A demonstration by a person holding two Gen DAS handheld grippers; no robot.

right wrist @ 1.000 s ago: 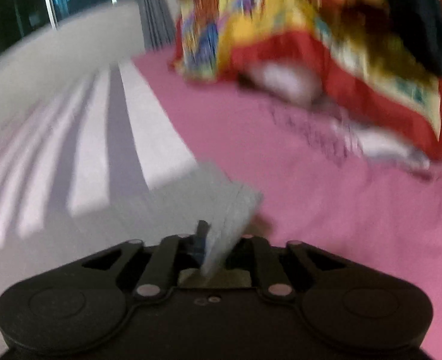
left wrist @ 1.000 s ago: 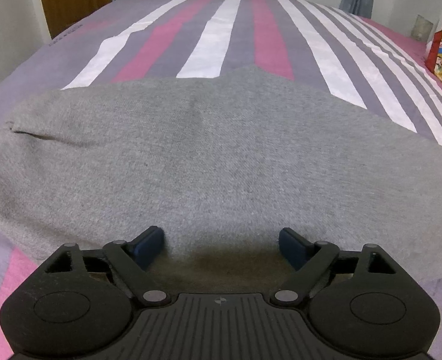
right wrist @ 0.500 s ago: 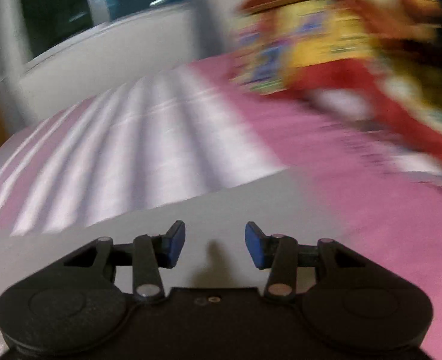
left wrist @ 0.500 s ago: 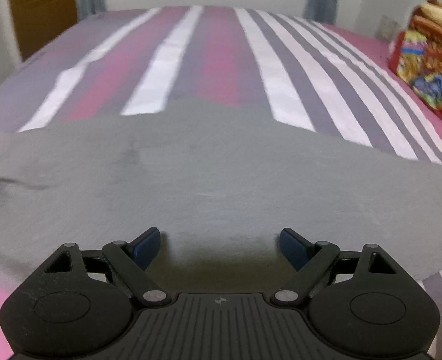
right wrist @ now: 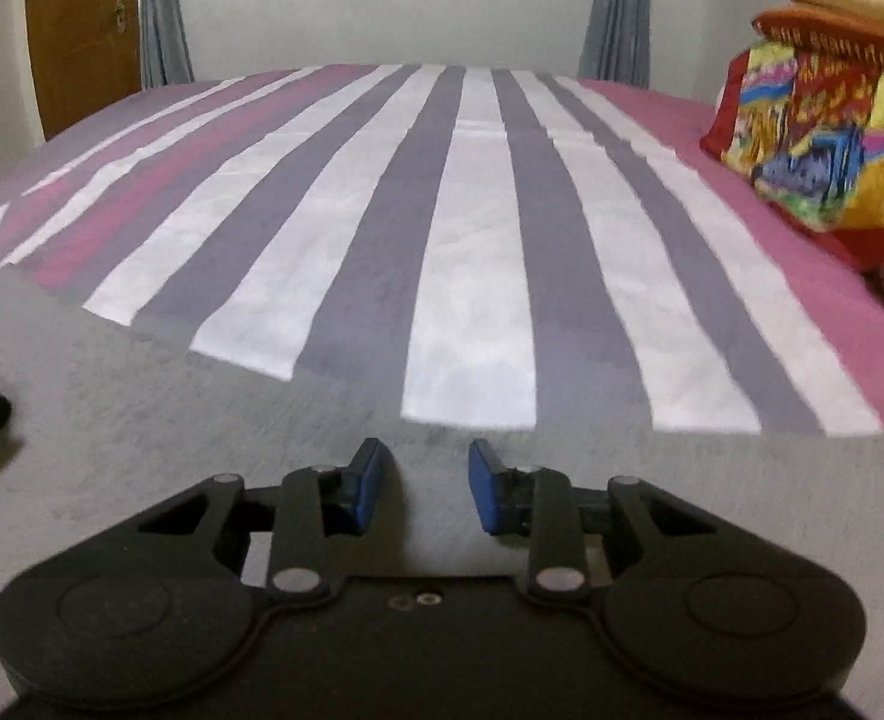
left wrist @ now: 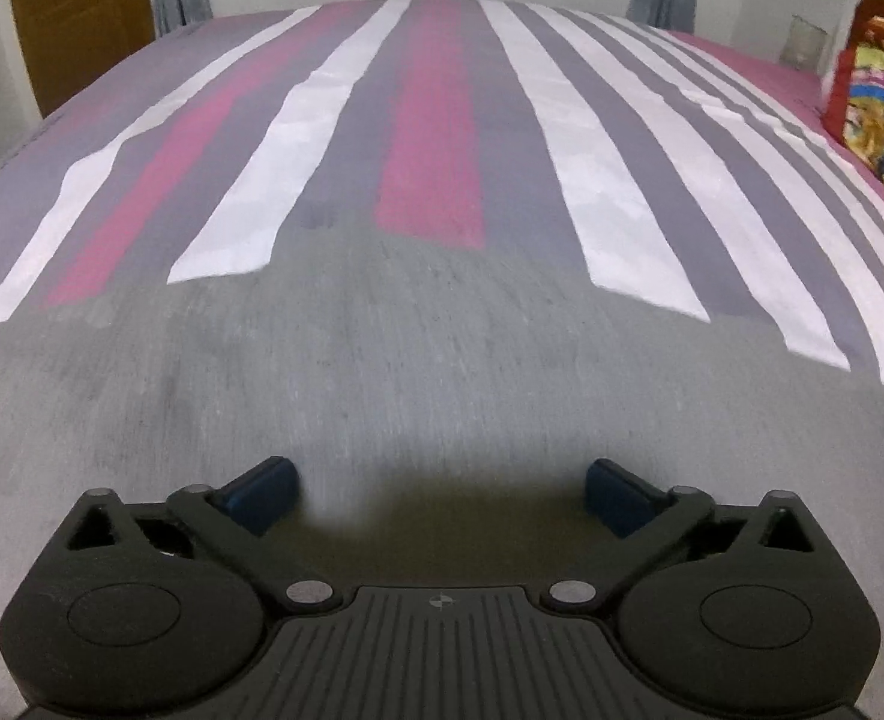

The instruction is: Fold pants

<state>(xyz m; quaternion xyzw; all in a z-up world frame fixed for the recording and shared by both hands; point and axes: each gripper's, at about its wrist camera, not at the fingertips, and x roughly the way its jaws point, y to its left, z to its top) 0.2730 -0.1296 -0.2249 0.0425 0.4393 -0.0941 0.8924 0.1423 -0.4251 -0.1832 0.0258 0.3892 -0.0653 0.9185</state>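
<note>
At the bottom of the left wrist view the left gripper (left wrist: 442,489) has its blue pads (left wrist: 258,489) spread wide and opening, nothing between them, only the grey pants (left wrist: 411,372) lying flat beneath. In the right wrist view the right gripper (right wrist: 423,492) sits low in the frame with its blue pads (right wrist: 369,483) a narrow gap apart and closing, empty too, above the same grey pants (right wrist: 201,420) that fill the lower half of both frames. Beyond the cloth the striped bedsheet (right wrist: 472,228) runs up the frame in white, grey and pink. A bright patterned blanket (right wrist: 826,138) sits at the upper right, a wooden door (right wrist: 81,30) at the upper left, grey curtains (right wrist: 162,18) beside it.
</note>
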